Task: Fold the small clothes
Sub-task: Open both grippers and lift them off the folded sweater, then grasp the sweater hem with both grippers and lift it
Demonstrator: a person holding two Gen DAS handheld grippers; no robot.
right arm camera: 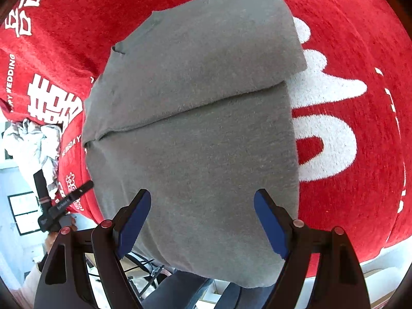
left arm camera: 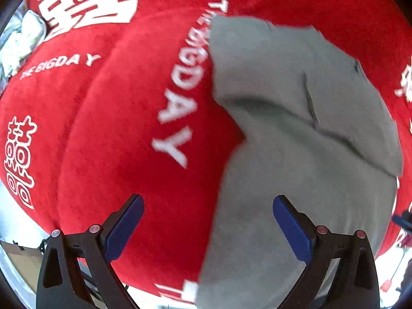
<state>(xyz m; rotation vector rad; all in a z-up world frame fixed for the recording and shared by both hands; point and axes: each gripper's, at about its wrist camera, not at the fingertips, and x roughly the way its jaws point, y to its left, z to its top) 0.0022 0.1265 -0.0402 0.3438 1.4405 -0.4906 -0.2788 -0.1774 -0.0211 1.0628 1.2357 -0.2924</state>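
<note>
Both the left gripper [left arm camera: 208,228] and right gripper [right arm camera: 202,222] are hanging released above the half-folded grey garment [right arm camera: 195,134]; next, I judge, is pinching an edge.

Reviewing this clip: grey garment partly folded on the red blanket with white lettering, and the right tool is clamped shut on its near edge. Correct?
Not quite. The grey garment does lie partly folded on the red blanket, but the right tool is not clamped on it: the right wrist view shows its jaws standing wide open above the cloth, gripping nothing.
</note>
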